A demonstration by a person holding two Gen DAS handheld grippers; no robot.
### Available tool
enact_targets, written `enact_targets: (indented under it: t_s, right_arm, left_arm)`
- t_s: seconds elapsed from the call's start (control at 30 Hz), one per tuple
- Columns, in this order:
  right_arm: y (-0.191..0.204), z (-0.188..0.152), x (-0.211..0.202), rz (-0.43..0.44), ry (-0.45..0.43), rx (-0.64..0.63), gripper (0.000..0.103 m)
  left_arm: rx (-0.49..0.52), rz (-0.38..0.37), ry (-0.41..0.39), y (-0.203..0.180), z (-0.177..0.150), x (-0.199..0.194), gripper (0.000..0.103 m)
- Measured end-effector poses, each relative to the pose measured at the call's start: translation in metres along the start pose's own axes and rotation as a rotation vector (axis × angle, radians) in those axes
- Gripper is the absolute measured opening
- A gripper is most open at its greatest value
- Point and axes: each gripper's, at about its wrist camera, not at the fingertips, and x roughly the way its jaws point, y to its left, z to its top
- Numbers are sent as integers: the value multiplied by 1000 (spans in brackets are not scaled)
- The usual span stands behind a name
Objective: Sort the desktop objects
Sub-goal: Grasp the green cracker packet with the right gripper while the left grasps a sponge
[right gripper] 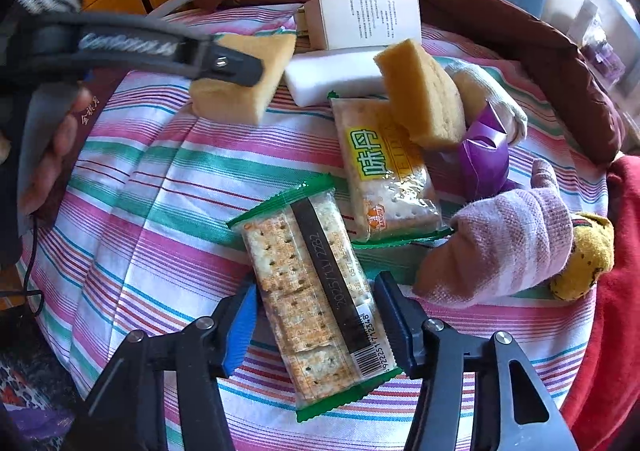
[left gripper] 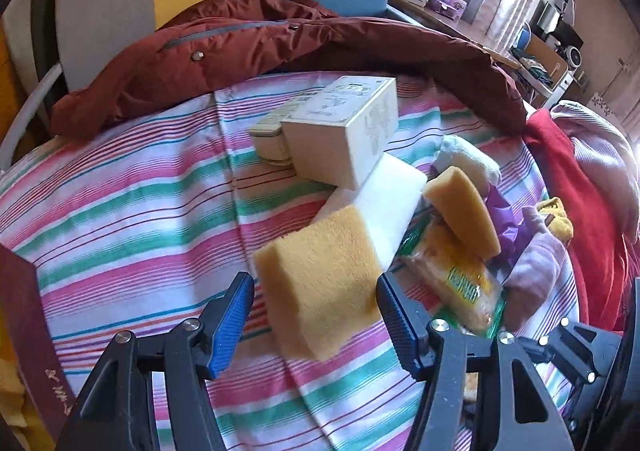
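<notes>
My left gripper [left gripper: 314, 283] is shut on a yellow sponge [left gripper: 320, 291], which it holds just above the striped cloth [left gripper: 140, 219]. The right wrist view shows that left gripper [right gripper: 240, 67] and the sponge [right gripper: 224, 99] at upper left. My right gripper [right gripper: 316, 287] points down at a green-edged cracker packet [right gripper: 308, 291] lying on the cloth [right gripper: 160, 191], one pad against each long edge. A second yellow sponge [right gripper: 424, 95] leans on another cracker packet [right gripper: 384, 171]. A white foam block [right gripper: 332, 75] and a white carton [right gripper: 368, 21] lie behind them.
A purple wrapper [right gripper: 484, 159], a pink glove [right gripper: 508, 235], a white glove [right gripper: 492, 99] and a yellow sock [right gripper: 588, 259] crowd the right side. A maroon jacket [right gripper: 520, 23] rings the far edge. A dark red book [right gripper: 80, 123] lies left, beside a person's hand [right gripper: 60, 147].
</notes>
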Motion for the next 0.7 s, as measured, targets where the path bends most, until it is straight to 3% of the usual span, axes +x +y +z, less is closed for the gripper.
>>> enact_targets:
  t_s: [0.3,0.33,0.37,0.4,0.7]
  right_arm:
    - [-11,2,-4,-7,-2,-12,57]
    - [-12,2,-4,-7,-3,-13,57]
    - [-14,2,-4,-8,-3,-13,57]
    - [-15,2,-5,-8,-4,-14,57]
    - [-29,6,-12,-13,-20,-28,49]
  left_arm:
    - [51,47,11,-19,2,11,64]
    - [42,40,17,-18,3,13,62]
    - [33,17,13,-16,2,13,48]
    - [20,-31,5,-15,0,11,42]
    - [-3,-54,-103,-6,-24,-36,38]
